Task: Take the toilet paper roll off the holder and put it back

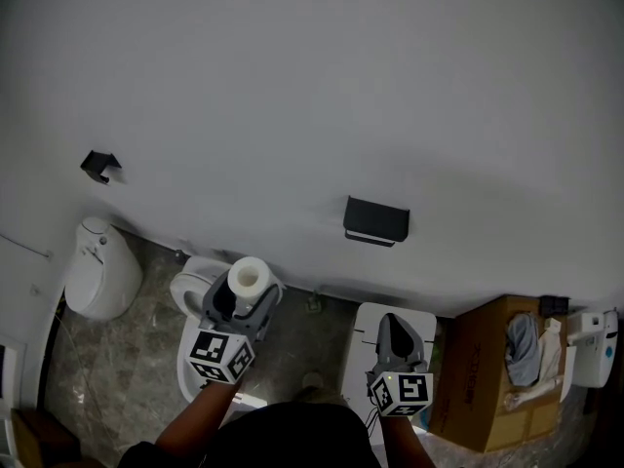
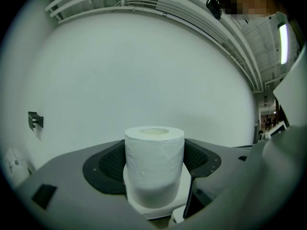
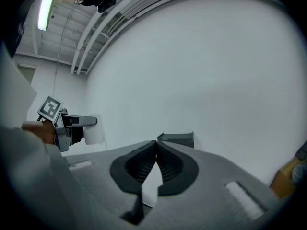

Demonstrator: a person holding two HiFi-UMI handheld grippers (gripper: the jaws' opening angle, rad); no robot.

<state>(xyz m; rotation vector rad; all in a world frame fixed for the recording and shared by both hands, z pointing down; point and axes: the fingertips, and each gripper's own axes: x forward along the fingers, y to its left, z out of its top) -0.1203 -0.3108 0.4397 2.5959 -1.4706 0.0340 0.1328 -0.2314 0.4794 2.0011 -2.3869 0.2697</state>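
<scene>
My left gripper [image 1: 246, 291] is shut on a white toilet paper roll [image 1: 249, 278], held upright with its core hole facing up. In the left gripper view the toilet paper roll [image 2: 154, 166] fills the space between the dark pads [image 2: 200, 159]. The black wall-mounted holder [image 1: 376, 221] is on the white wall, up and to the right of the roll. My right gripper [image 1: 396, 328] is below the holder, jaws shut with tips touching and nothing between them. In the right gripper view the holder [image 3: 176, 139] sits just beyond the right gripper [image 3: 157, 145], and the left gripper with the roll [image 3: 93, 130] shows at the left.
A white toilet [image 1: 195, 300] stands below the left gripper and a white bin [image 1: 100, 269] at the left. A black hook [image 1: 98, 166] is on the wall. A cardboard box [image 1: 502, 369] with cloths sits at the right, beside a white dispenser [image 1: 595, 344].
</scene>
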